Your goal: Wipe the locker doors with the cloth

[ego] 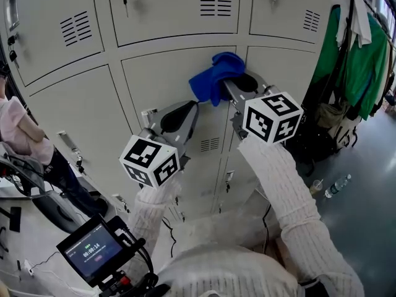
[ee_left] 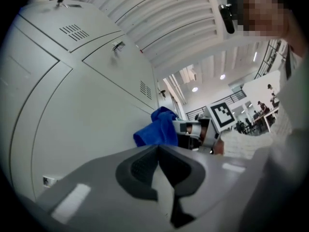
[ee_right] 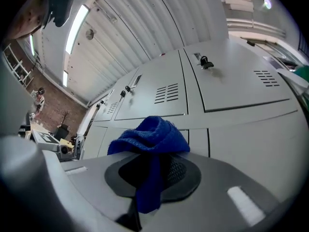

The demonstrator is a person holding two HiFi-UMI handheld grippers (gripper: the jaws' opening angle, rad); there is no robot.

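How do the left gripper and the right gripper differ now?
The right gripper is shut on the blue cloth; the left gripper is shut on nothing. The right gripper reaches higher up the locker doors than the left gripper. Both point at those doors.

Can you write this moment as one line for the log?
right gripper: shut on blue cloth | blue cloth: raised by locker door | left gripper: shut, empty

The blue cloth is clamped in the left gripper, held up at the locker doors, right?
No. The blue cloth is clamped in the right gripper, as the right gripper view shows; the left gripper is shut on nothing. It is held up at the locker doors.
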